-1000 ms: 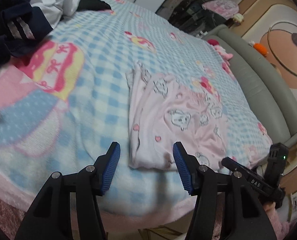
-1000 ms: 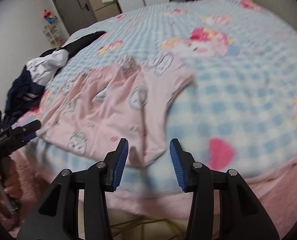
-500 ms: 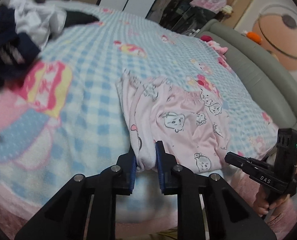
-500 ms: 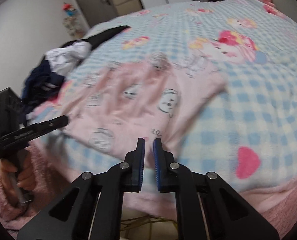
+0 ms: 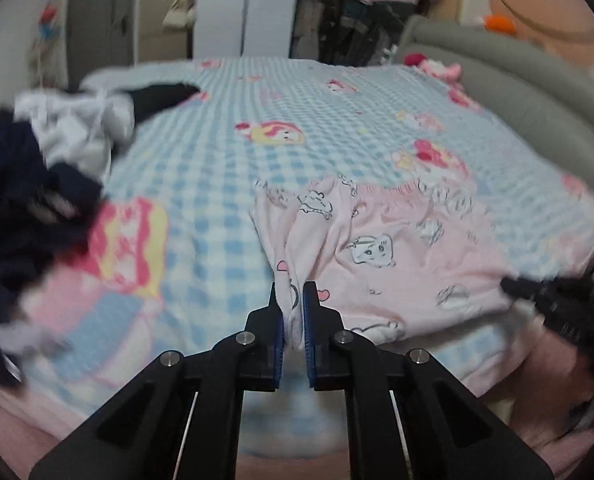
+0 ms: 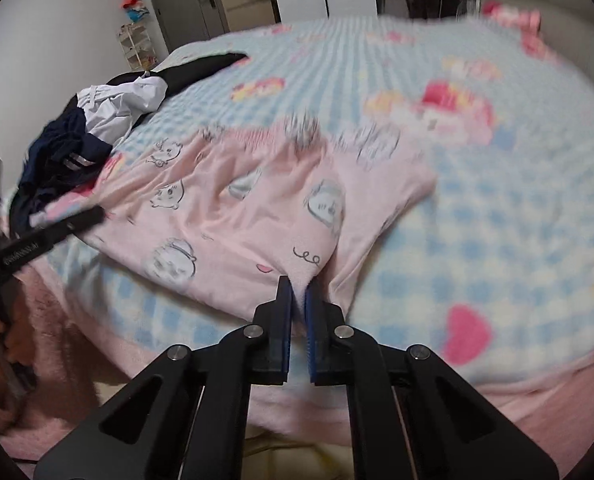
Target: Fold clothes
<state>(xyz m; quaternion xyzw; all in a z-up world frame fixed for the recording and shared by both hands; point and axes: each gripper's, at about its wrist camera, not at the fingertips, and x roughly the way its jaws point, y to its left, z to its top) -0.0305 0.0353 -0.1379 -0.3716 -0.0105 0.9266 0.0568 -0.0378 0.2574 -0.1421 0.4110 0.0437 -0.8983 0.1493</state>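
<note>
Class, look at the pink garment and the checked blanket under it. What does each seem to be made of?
Pink garment: probably thin cotton jersey, matte; it creases softly where the gripper fingers pinch it.
Checked blanket: likely plush fleece, with a fuzzy, slightly tufted surface.

Soft, even indoor light, rather dim, with no hard shadows and no glare anywhere. Both fisheye views bend the room hard, corners going black. The left view smears badly: the dark clothes pile (image 5: 21, 208) and wardrobe (image 5: 221, 8) are streaked. In the right view the checked blanket (image 6: 497, 208) blurs toward the right, while the white garment (image 6: 117, 108) and grey door (image 6: 173, 0) stay fairly crisp.
</note>
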